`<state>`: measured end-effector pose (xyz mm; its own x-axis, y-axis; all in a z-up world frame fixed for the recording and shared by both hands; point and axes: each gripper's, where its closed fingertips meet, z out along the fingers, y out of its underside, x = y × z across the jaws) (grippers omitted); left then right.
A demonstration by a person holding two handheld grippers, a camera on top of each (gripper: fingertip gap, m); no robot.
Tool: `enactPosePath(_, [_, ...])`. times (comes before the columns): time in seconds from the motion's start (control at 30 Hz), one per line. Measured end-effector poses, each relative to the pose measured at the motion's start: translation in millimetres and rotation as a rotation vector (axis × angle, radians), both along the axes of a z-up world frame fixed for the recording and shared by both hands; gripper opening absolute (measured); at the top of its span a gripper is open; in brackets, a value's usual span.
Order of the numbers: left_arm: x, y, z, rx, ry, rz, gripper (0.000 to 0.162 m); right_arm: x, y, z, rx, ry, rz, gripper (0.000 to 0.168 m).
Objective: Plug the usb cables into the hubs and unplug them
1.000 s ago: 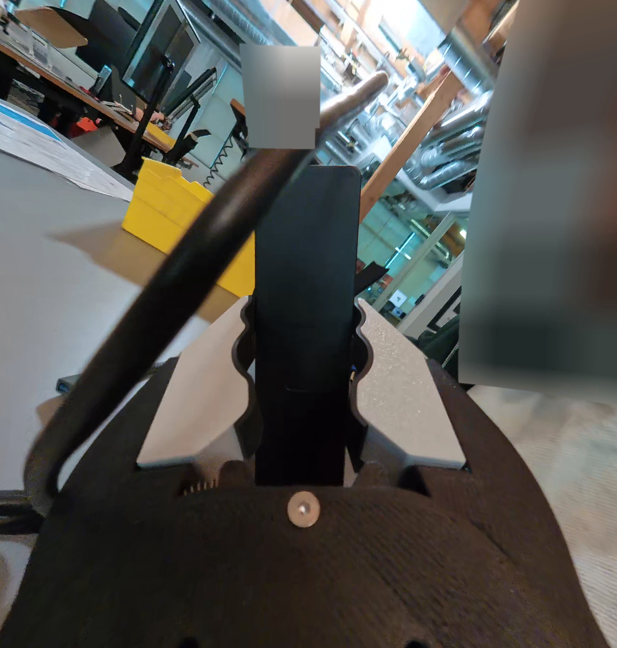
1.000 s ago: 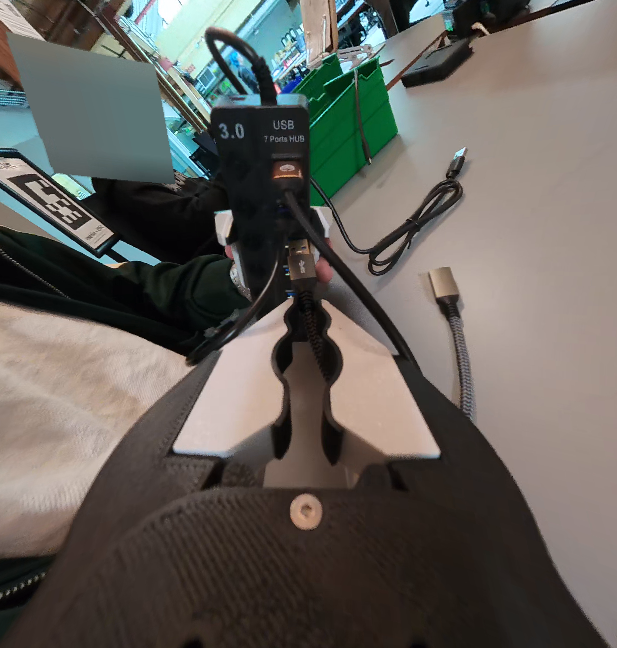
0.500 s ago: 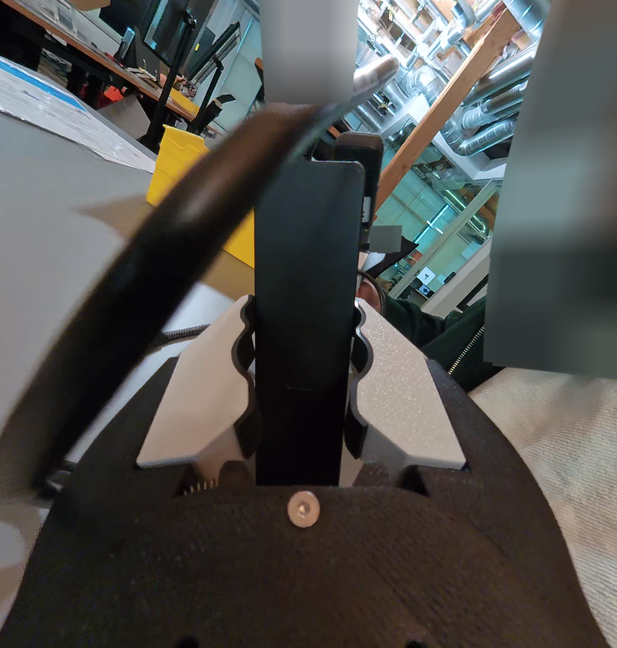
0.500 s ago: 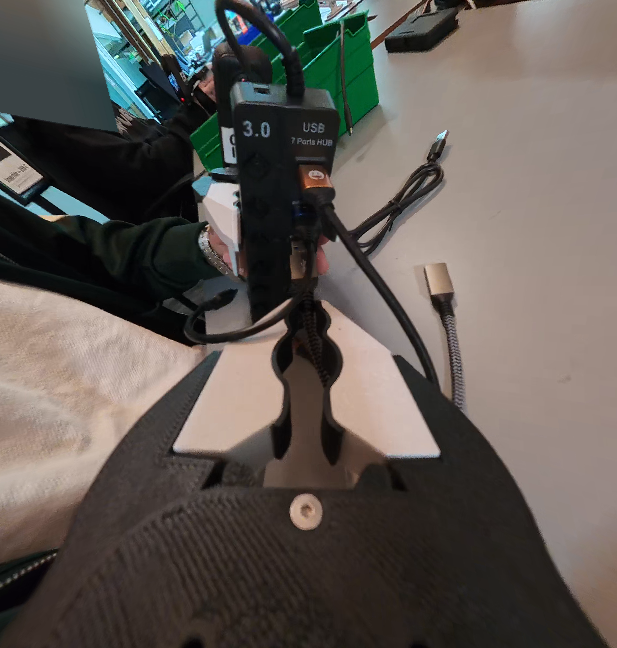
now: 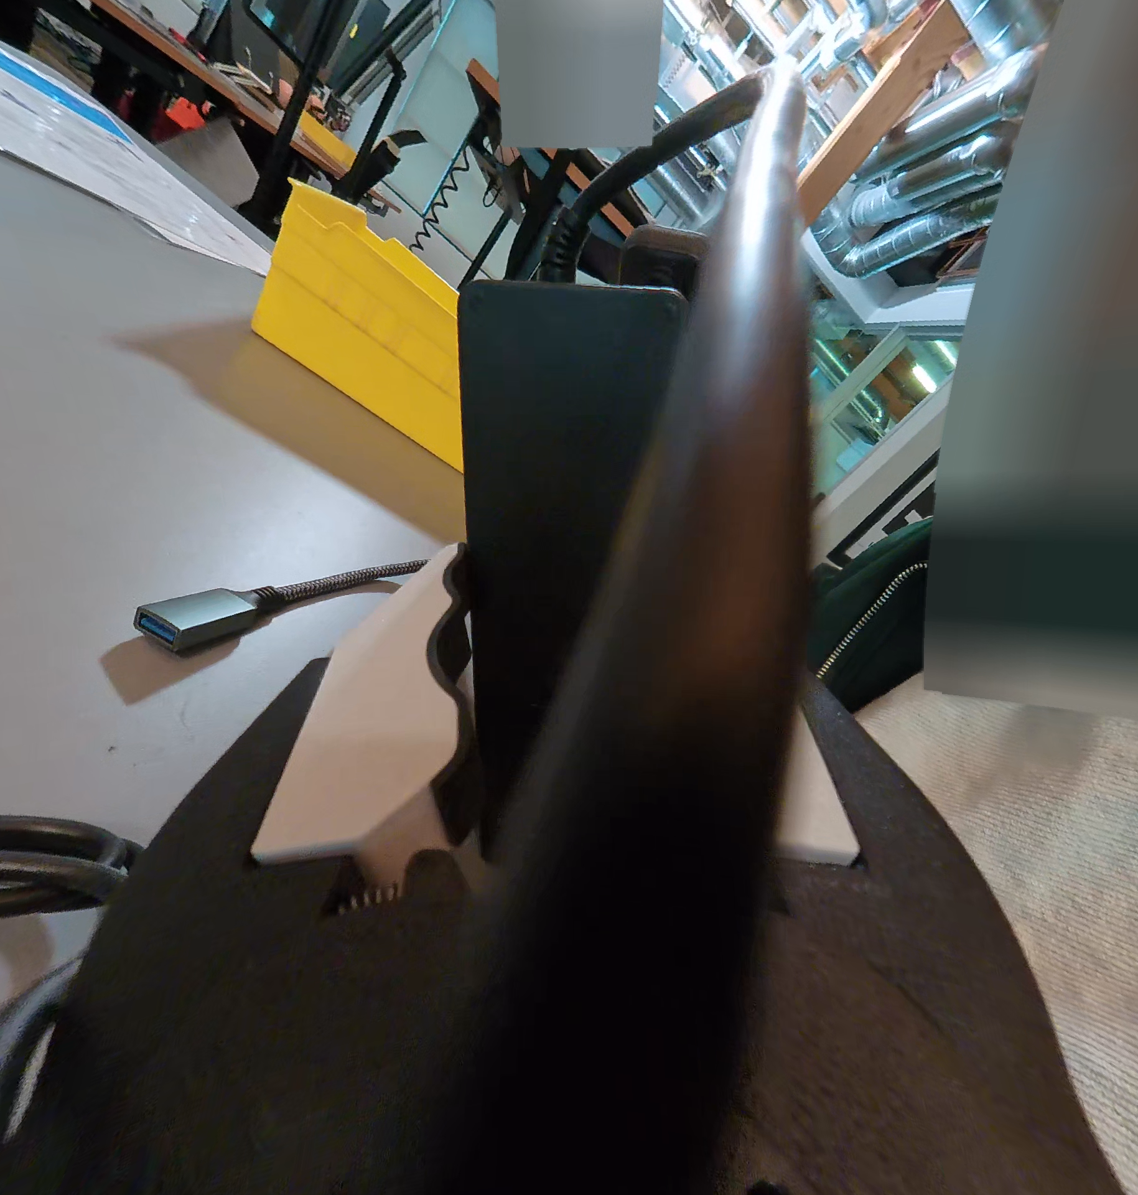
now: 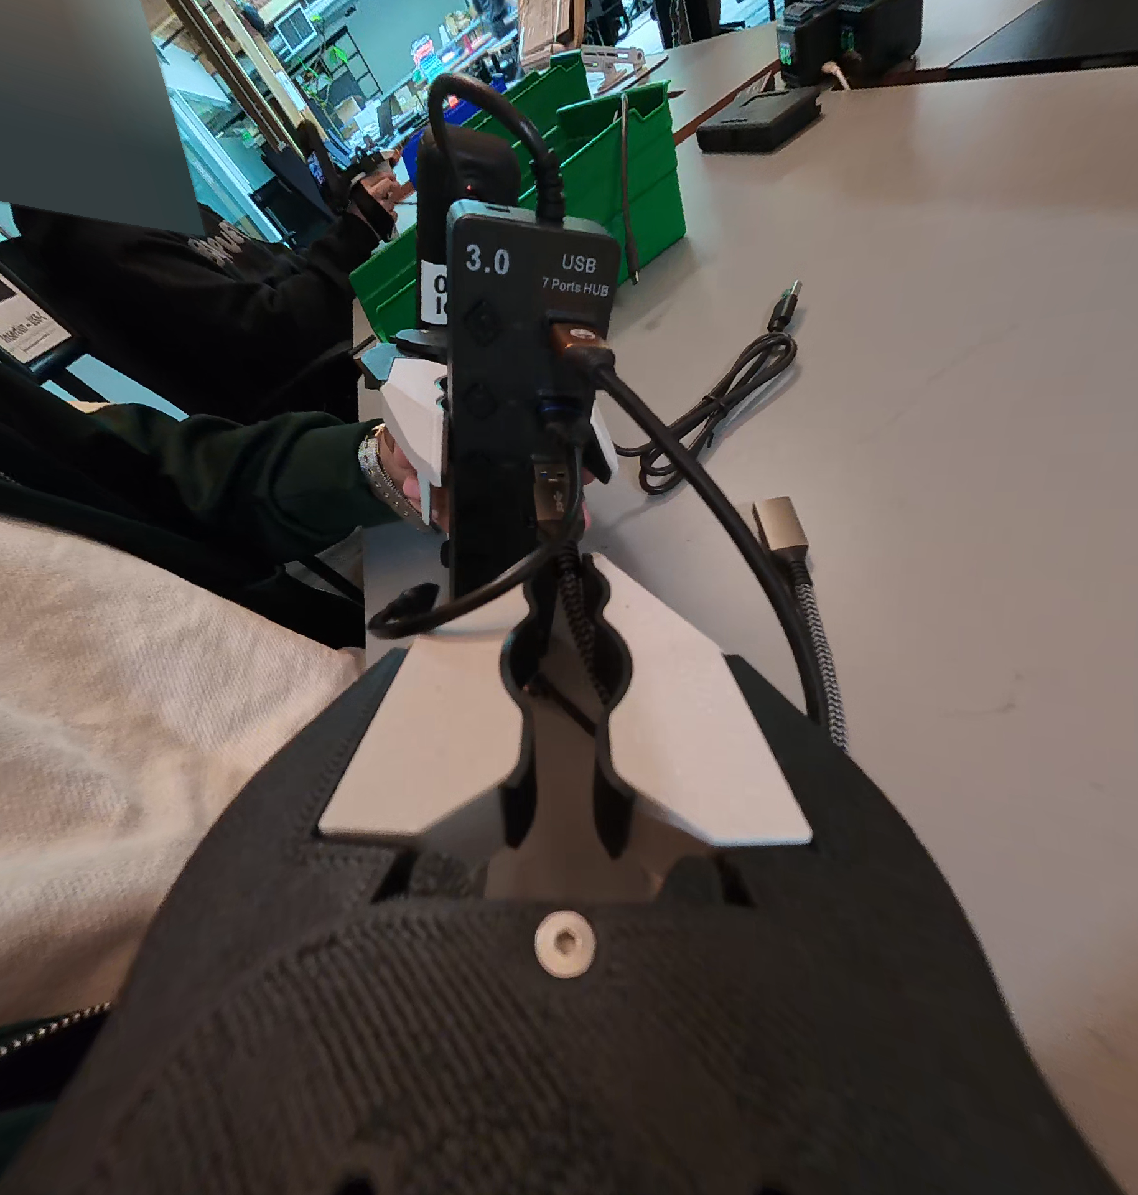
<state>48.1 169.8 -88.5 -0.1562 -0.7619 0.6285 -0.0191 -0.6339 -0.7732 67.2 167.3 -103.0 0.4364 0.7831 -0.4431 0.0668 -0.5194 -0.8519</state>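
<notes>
Item: black USB hub (image 6: 488, 401), upright, clamped in your left gripper (image 6: 495, 430).
Your right gripper (image 6: 563, 569) pinches the braided cable (image 6: 576, 621) below it; green bins (image 6: 592, 174) behind, coiled black cable (image 6: 715, 414) and grey socket end (image 6: 779, 520) on the table (image 6: 941, 388); a blurred black cable (image 5: 702, 517) blocks your left view.

Hub (image 6: 521, 401) upright between the left hand-held gripper (image 6: 498, 427) fingers, bins (image 6: 592, 168) behind it, coiled cable (image 6: 721, 401) on table (image 6: 973, 323) at its right

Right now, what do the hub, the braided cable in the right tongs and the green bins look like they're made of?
Hub: apparently hard plastic, matte black, with moulded edges.
Braided cable: woven black-and-grey sleeve, likely fabric; its plug has a metallic-looking shell.
Green bins: seemingly rigid moulded plastic with a slight sheen.
</notes>
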Motion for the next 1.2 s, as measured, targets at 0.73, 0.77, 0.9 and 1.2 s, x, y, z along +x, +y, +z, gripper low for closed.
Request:
enactPosePath(0.73, [1.3,13.5,-11.7,-0.138,0.044,0.049,0.052,18.8,6.0,15.0,0.136,0.037,-0.036,0.021])
enactPosePath(0.77, [0.4,16.9,-12.4,-0.161,0.044,0.059,0.052,18.3,0.8,11.0,0.135,0.016,0.001,0.023])
enactPosePath(0.9, [-3.6,28.7,-14.7,-0.239,0.034,0.1,0.05,5.7,-34.6,-20.1,0.139,-0.181,0.219,0.024])
enactPosePath(1.2, [-5.0,33.0,-15.7,-0.268,0.026,0.114,0.051,10.6,-41.1,-82.8,0.268,-0.617,0.307,0.026])
